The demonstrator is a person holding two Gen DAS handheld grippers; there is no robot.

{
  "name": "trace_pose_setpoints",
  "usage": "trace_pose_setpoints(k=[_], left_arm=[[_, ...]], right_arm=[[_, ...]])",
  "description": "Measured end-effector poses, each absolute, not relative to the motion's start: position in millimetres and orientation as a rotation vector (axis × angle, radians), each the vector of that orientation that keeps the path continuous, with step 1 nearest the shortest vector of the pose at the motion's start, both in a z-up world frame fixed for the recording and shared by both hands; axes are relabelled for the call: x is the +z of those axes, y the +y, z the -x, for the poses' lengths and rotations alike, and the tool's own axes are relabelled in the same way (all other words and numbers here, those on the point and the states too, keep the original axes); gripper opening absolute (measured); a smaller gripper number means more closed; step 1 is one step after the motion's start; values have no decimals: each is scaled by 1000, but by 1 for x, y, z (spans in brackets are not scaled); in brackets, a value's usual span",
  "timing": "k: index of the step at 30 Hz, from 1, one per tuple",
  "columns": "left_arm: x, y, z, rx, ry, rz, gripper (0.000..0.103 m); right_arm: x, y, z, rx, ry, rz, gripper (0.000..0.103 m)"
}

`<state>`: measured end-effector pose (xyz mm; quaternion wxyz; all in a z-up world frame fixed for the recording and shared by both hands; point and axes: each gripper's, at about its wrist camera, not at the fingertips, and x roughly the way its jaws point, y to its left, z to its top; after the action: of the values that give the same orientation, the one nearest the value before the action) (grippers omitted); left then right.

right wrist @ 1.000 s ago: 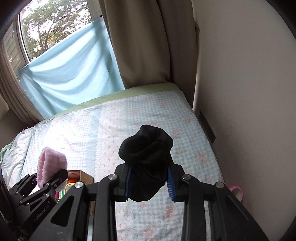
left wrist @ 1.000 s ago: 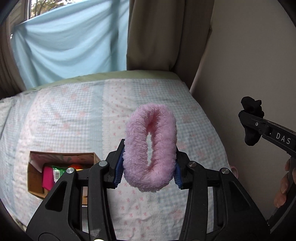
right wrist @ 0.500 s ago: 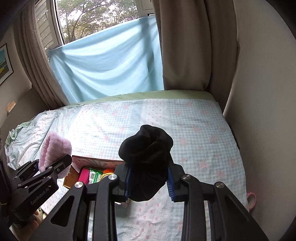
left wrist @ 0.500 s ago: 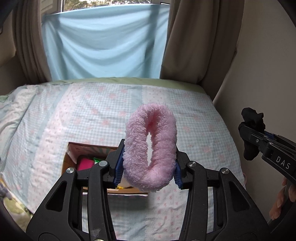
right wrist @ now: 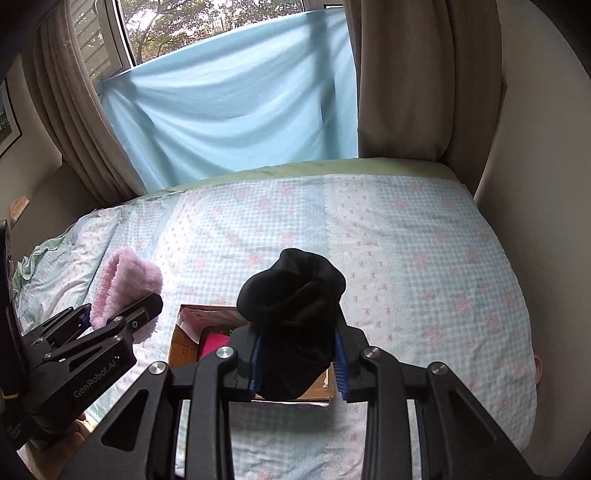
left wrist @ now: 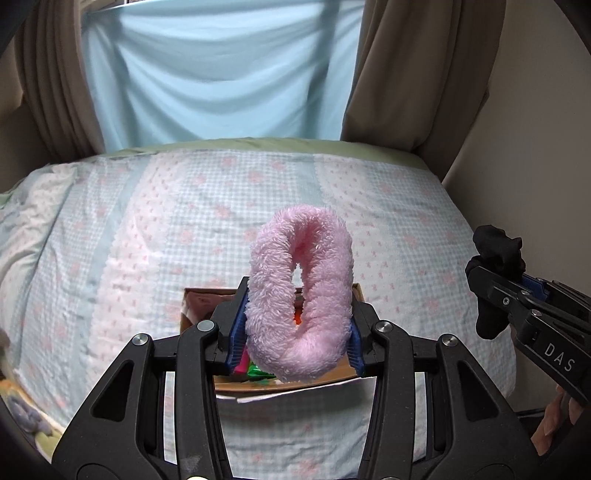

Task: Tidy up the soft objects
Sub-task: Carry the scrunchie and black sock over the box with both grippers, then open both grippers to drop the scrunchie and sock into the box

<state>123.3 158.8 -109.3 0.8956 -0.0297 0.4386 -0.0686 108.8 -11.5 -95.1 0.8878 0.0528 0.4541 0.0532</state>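
Bed with a blue-and-pink checked quilt (left wrist: 147, 240), backed by a pale blue sheet (right wrist: 236, 110) hung between brown curtains (left wrist: 417, 74). The left gripper (left wrist: 295, 332) pinches a fluffy pink ring (left wrist: 299, 295); the right gripper (right wrist: 297, 354) pinches a black sock bundle (right wrist: 295, 317). A cardboard box (right wrist: 177, 343) of colourful items lies directly beyond and below both sets of fingers; a second ago it sat far to their left. Only the right wrist view shows the window (right wrist: 207, 22) with trees; only the left shows the person's fingertips (left wrist: 554, 421) under the right gripper
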Motion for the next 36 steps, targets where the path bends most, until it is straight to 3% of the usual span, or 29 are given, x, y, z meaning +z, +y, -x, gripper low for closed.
trace_pose_setpoints(k=[14, 32, 33, 34, 35, 36], left_arm=[[-194, 231, -171, -131, 1095, 40, 40], [-324, 234, -218, -146, 1411, 13, 41], [-326, 233, -222, -160, 1419, 22, 51], [-326, 232, -225, -188, 1423, 44, 66], [-325, 231, -227, -202, 1425, 50, 103], [-324, 229, -229, -202, 1429, 34, 103]], right_arm=[[-185, 40, -165, 213, 1213, -139, 29], [-292, 62, -241, 264, 1489, -200, 29], [-292, 62, -243, 265, 1491, -218, 34], [-292, 62, -246, 266, 1492, -242, 51], [-293, 61, -248, 262, 1494, -264, 72], [-293, 59, -249, 252, 1495, -281, 82]])
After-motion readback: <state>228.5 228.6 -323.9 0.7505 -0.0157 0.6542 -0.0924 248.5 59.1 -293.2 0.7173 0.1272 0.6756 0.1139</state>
